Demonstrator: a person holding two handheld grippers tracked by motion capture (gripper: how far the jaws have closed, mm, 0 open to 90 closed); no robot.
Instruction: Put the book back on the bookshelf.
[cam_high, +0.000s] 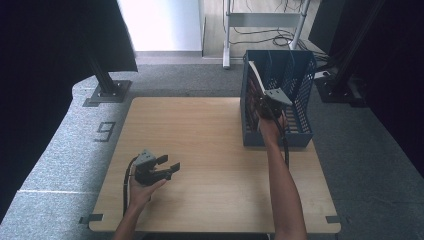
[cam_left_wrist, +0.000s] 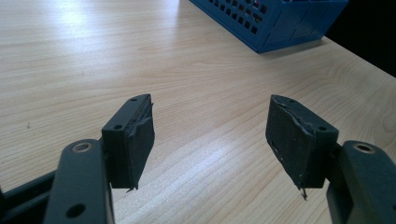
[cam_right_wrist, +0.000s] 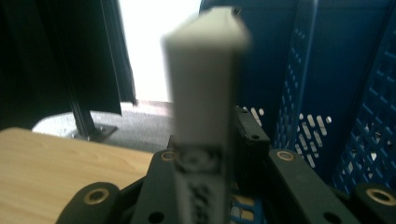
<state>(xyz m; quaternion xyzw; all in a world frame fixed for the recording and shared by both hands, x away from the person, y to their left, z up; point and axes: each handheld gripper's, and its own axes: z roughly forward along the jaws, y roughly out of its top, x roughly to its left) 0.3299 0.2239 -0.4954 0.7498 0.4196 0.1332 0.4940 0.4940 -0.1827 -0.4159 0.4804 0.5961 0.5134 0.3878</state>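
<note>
A blue perforated file rack (cam_high: 300, 100) stands upright at the table's far right. A thin white book (cam_high: 256, 75) leans at the rack's left opening. My right gripper (cam_high: 265, 107) reaches into that opening. In the right gripper view the book's white spine (cam_right_wrist: 203, 84) rises straight up between the jaws of the right gripper (cam_right_wrist: 205, 154), which sit close against both its sides, and the blue rack wall (cam_right_wrist: 327, 70) is just behind. My left gripper (cam_high: 170, 167) rests low over the table's near left, open and with nothing in it (cam_left_wrist: 210, 135).
The wooden table (cam_high: 200, 130) is bare between the two hands. The blue rack's corner (cam_left_wrist: 275, 23) lies far ahead of the left gripper. Dark stand legs (cam_high: 107, 87) and cables (cam_high: 270, 37) sit on the grey floor beyond the table.
</note>
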